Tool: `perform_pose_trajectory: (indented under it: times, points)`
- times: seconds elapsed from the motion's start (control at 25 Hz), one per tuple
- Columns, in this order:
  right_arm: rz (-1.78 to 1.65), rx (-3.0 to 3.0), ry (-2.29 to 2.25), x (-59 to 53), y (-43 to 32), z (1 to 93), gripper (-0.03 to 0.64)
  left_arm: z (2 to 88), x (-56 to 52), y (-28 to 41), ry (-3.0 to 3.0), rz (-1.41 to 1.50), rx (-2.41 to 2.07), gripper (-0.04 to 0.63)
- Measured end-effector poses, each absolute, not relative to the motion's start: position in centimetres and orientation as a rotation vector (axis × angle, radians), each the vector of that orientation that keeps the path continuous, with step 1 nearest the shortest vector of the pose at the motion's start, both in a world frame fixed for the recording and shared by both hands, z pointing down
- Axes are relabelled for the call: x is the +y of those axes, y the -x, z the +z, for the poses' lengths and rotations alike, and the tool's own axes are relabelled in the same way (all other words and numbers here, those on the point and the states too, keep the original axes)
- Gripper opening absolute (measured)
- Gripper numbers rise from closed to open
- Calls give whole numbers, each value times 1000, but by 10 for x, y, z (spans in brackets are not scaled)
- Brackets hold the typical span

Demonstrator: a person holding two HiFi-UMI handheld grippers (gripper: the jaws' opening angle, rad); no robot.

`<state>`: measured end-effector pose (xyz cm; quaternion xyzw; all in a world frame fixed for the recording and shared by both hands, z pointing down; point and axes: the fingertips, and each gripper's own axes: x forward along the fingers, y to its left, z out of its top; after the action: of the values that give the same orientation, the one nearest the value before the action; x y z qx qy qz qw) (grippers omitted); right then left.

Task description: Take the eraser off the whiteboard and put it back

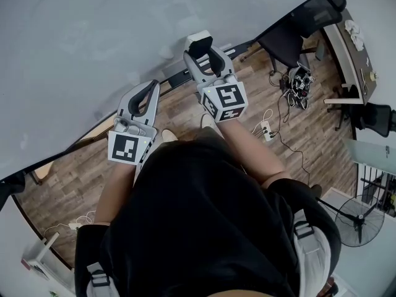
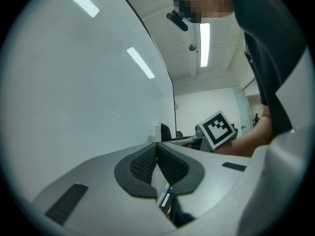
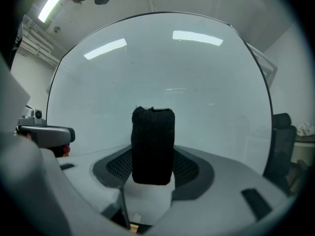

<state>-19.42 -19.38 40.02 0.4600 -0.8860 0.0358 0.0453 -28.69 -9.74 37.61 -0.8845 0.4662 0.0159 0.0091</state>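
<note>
Nearest the head camera is the person's black shirt (image 1: 204, 228), with both bare forearms reaching forward from it. The left forearm ends at the left claw (image 1: 148, 90), whose marker cube (image 1: 129, 147) faces up. In the left gripper view the left claw (image 2: 157, 149) has its dark ribbed pads (image 2: 142, 163) pressed together with nothing between them, and it is held level just beside the whiteboard (image 2: 74, 82).

The right claw (image 1: 203, 49) is a little further forward. Its own marker cube (image 1: 226, 102) is also turned up. In the right gripper view this claw (image 3: 152, 167) is partly closed on the eraser (image 3: 153, 144), which stands upright between the pads as a black felt block on a white body. From above, the eraser (image 1: 199, 40) shows its white back and sits close against the whiteboard (image 1: 93, 36). Whether it touches the surface cannot be told.

Below the board lies the wooden floor (image 1: 62, 184), with a power strip (image 1: 267, 129) and a tangle of cables (image 1: 300, 82). Further right are an office chair (image 1: 291, 36) and a floor fan (image 1: 359, 221).
</note>
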Motion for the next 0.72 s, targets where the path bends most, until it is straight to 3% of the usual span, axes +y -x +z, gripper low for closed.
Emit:
perform_pose_trajectory:
  times: [0.72]
  points:
    - [122, -2759, -1297, -131, 152, 391, 221, 373, -69, 256, 2756, 61, 1450, -5]
